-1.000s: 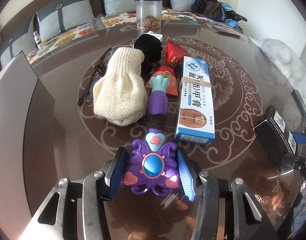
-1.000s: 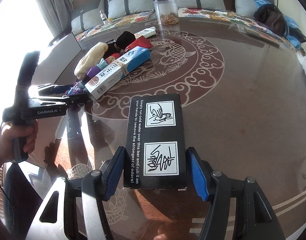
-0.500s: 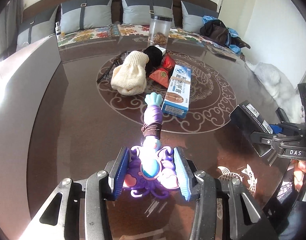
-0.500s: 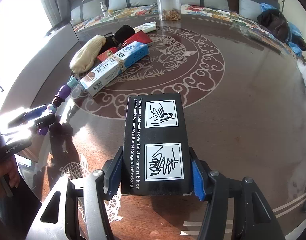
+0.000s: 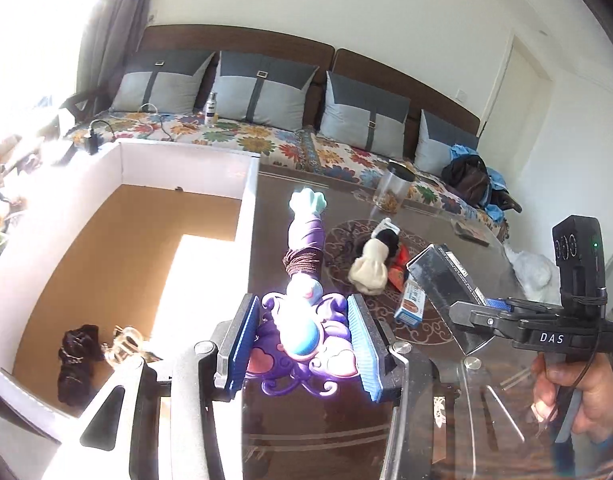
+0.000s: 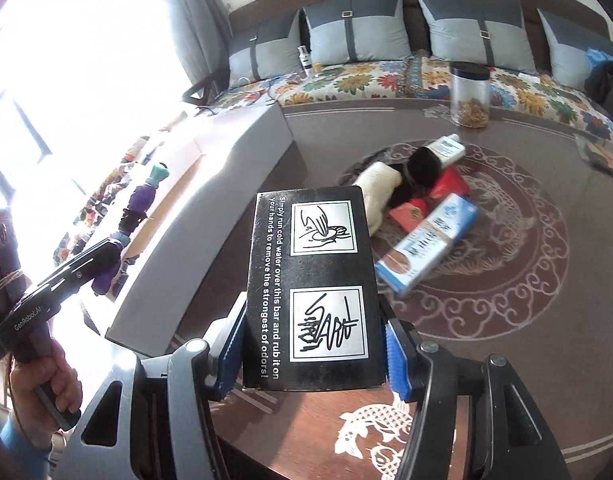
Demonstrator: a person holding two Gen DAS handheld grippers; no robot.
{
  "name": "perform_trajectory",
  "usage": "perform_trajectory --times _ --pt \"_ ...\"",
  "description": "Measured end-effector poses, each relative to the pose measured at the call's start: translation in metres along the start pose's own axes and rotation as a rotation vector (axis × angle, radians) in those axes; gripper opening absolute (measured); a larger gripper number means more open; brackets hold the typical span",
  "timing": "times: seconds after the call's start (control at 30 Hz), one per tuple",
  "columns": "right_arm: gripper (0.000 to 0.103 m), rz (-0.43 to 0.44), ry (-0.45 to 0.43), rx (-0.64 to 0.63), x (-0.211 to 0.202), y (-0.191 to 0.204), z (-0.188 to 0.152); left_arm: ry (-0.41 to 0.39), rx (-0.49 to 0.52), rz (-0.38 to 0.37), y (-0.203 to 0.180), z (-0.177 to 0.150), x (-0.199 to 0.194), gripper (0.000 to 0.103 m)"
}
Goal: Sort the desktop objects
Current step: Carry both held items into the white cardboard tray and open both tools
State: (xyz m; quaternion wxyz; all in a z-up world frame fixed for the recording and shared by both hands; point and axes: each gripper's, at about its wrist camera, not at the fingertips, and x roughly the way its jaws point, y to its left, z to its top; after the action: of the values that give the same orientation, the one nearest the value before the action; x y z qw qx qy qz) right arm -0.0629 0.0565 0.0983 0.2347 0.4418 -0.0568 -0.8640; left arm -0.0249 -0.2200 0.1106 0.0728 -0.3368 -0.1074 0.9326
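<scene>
My left gripper (image 5: 304,350) is shut on a purple toy wand (image 5: 302,280) and holds it raised beside the right wall of a white cardboard box (image 5: 248,200). The wand also shows in the right wrist view (image 6: 136,208). My right gripper (image 6: 312,354) is shut on a black soap-bar box (image 6: 310,296) above the table; the box also shows in the left wrist view (image 5: 442,276). On the table lie a cream knitted pouch (image 6: 380,188), a black pouch (image 6: 424,164), red packets (image 6: 448,184) and a blue-and-white ointment box (image 6: 426,240).
The cardboard box holds a black cloth item (image 5: 76,354) and a clear clip (image 5: 124,346). A clear jar (image 6: 468,96) stands at the far table edge before the sofa (image 6: 386,68). A white tube (image 6: 446,148) lies by the pile.
My left gripper lifted the wand off the table and swung left to the cardboard box. My right gripper, still holding the black box, turned left toward the cardboard box.
</scene>
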Motion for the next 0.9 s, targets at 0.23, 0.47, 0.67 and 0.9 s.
perform_trajectory --times 0.23,0.47,0.67,0.9 --pt "0.059 0.182 -0.005 -0.165 0.078 0.154 0.060 0.060 -0.159 0.191 0.125 -0.001 0.004 0.045" --pt "0.060 0.128 0.097 -0.312 0.168 0.234 0.072 0.182 -0.243 0.243 0.169 -0.024 0.034 0.045" --pt "0.070 0.072 0.182 -0.319 0.203 0.233 0.063 0.178 -0.201 0.248 0.155 -0.027 0.032 0.080" --pt "0.085 0.078 0.039 -0.301 0.146 0.204 0.059 0.152 -0.168 0.280 0.131 -0.037 0.023 0.091"
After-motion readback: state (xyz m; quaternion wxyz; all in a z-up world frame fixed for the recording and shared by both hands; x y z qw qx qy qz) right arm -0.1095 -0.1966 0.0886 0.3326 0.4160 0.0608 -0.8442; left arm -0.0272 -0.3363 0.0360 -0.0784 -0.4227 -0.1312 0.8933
